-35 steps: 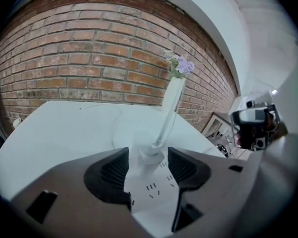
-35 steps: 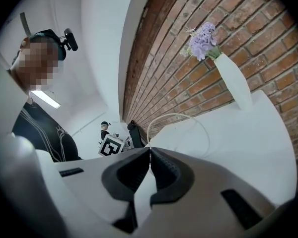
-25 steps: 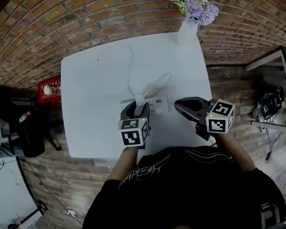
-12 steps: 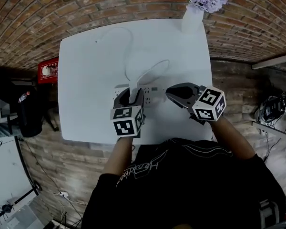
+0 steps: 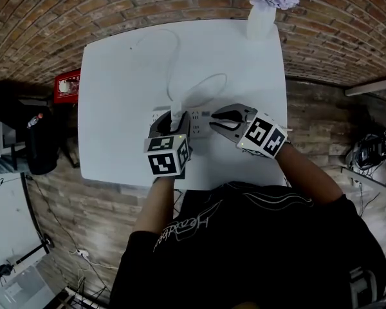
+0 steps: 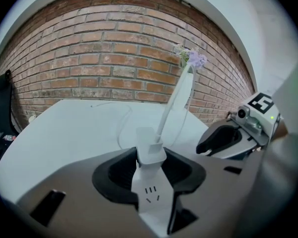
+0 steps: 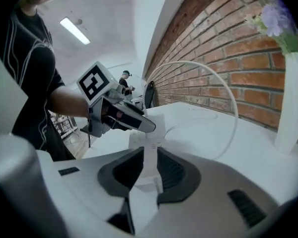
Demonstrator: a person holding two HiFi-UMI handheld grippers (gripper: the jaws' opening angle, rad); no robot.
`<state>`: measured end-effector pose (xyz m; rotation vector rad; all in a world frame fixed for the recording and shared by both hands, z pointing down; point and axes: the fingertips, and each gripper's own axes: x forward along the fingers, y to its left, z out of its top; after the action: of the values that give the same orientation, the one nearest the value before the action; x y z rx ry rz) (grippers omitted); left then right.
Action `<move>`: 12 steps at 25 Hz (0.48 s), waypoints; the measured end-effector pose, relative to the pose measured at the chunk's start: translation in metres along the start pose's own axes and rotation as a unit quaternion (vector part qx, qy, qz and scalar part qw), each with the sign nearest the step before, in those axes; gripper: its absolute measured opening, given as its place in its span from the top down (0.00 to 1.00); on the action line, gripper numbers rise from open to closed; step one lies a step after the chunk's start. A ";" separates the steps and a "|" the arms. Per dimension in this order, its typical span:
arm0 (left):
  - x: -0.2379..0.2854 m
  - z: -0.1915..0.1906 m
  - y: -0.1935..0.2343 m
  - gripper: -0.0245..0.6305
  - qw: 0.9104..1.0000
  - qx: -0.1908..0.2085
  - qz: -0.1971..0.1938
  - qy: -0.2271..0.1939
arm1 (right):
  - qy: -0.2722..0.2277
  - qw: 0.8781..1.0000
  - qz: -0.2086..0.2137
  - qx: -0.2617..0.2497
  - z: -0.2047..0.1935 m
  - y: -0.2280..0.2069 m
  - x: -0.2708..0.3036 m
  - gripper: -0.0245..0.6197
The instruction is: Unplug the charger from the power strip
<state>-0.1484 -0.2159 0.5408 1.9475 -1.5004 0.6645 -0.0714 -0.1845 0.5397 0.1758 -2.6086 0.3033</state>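
A white power strip [image 5: 198, 122] lies on the white table [image 5: 116, 95], with a white charger [image 5: 176, 117] plugged into its left part. In the left gripper view the charger [image 6: 150, 150] stands upright in the strip [image 6: 151, 200]. My left gripper [image 6: 150, 153] is closing on it, pads against its sides. Coming in from the right, my right gripper [image 5: 220, 119] has its jaws opening. The strip's end [image 7: 148, 155] lies between them. The left gripper [image 7: 120, 117] shows just beyond.
The charger's white cable [image 5: 174, 63] loops over the table toward the brick wall. A white vase [image 5: 260, 21] with purple flowers stands at the far right corner. A red box [image 5: 69, 85] sits off the table's left edge.
My right gripper has come down and left to the strip's right end, rolled, and its jaws have parted. The left gripper has stayed at the charger and its jaws have narrowed.
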 end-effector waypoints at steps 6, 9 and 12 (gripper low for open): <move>0.000 0.000 0.001 0.73 1.000 -0.003 0.006 -0.005 | 0.026 0.998 0.004 -0.063 -0.003 0.002 0.017 0.78; 0.000 0.000 0.001 0.73 1.000 -0.004 0.009 -0.006 | 0.032 0.997 0.009 -0.074 -0.007 0.004 0.023 0.75; 0.000 0.000 0.002 0.74 1.000 -0.009 0.018 -0.011 | 0.032 0.996 0.008 -0.081 -0.012 0.003 0.028 0.75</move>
<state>-0.1505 -0.2160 0.5415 1.9254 -1.5530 0.6443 -0.0903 -0.1802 0.5627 0.0865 -2.5577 0.0994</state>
